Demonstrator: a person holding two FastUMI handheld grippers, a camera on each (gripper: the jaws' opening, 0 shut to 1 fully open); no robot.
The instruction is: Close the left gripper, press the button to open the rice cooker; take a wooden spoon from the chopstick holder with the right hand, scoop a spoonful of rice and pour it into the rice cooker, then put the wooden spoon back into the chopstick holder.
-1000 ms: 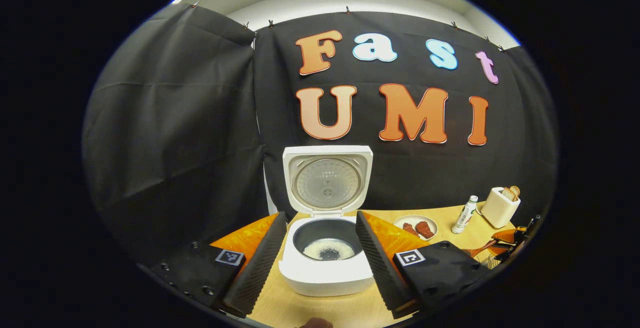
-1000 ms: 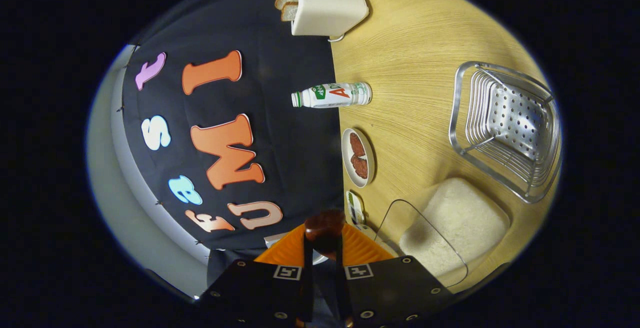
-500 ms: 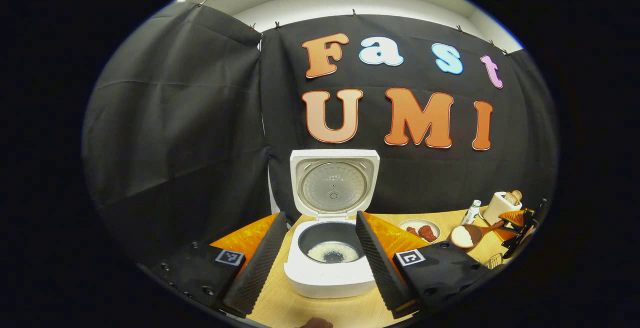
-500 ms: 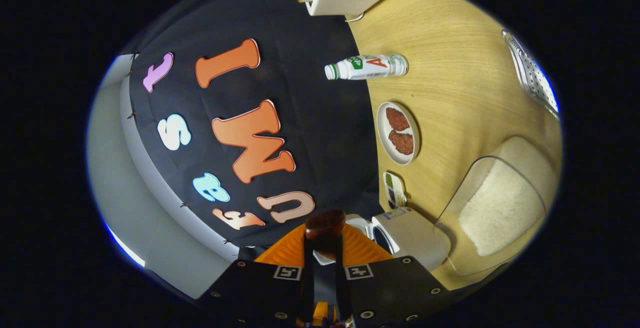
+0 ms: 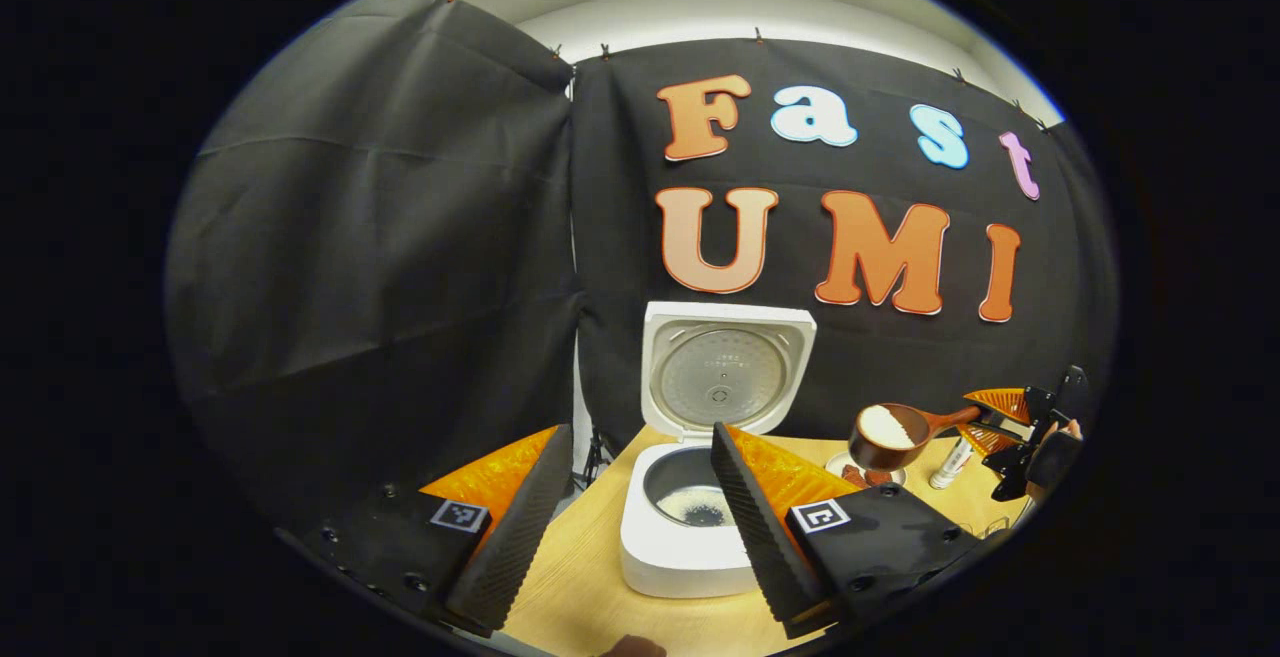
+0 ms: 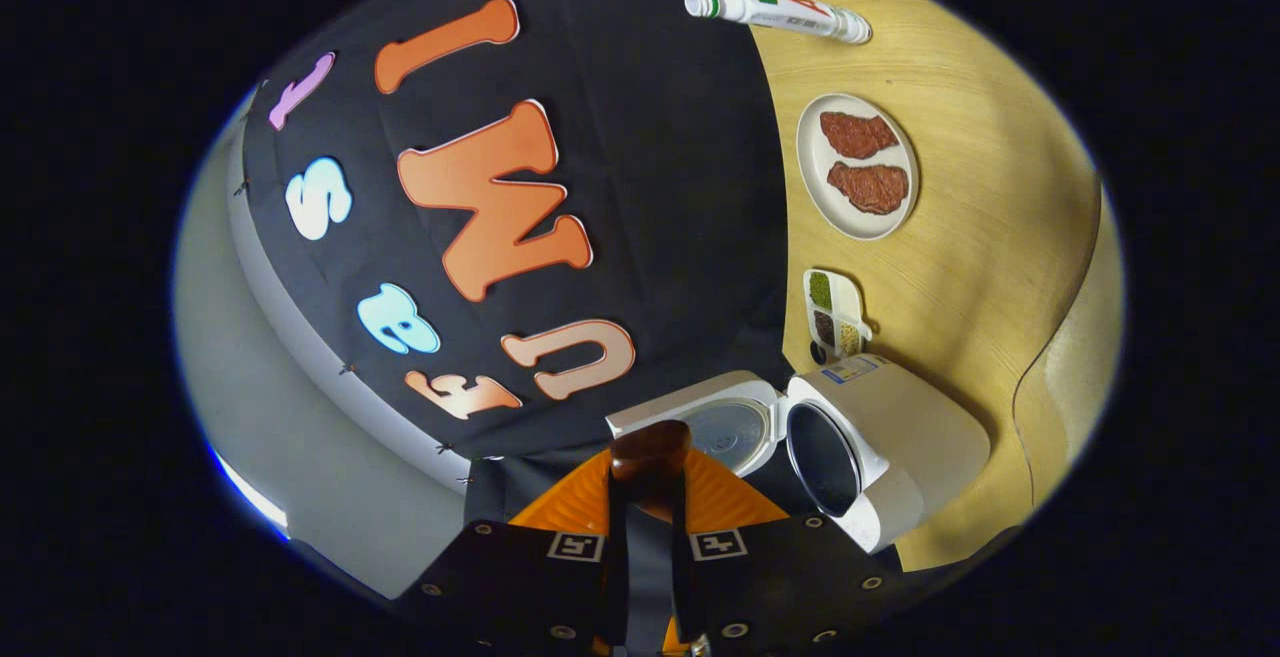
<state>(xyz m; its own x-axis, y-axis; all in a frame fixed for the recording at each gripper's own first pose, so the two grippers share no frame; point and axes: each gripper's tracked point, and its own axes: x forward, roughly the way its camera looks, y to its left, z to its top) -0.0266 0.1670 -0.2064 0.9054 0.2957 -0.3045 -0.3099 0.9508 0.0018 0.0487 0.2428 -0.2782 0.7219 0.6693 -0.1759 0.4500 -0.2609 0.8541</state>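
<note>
The white rice cooker (image 5: 690, 547) stands open on the wooden table (image 5: 575, 587), its lid (image 5: 728, 367) upright and a little rice in the inner pot (image 5: 697, 507). My left gripper (image 5: 635, 522) is open in front of it, holding nothing. At the right, my right gripper (image 5: 985, 422) is shut on the handle of the wooden spoon (image 5: 885, 434), whose bowl, heaped with rice, hangs above the table to the right of the cooker. In the right gripper view, rolled sideways, the spoon (image 6: 650, 452) sits between the fingers of my right gripper (image 6: 648, 507), with the open cooker (image 6: 880, 447) just beyond.
A plate of meat pieces (image 6: 857, 165), a small divided dish (image 6: 835, 310) and a white bottle (image 6: 780, 9) lie along the table's (image 6: 990, 257) back edge by the black cloth wall. The rim of the clear rice container (image 6: 1060, 407) shows near the cooker.
My right gripper has lifted the rice-filled spoon and carried it from the rice container toward the open cooker. My left gripper has shifted left, still open.
</note>
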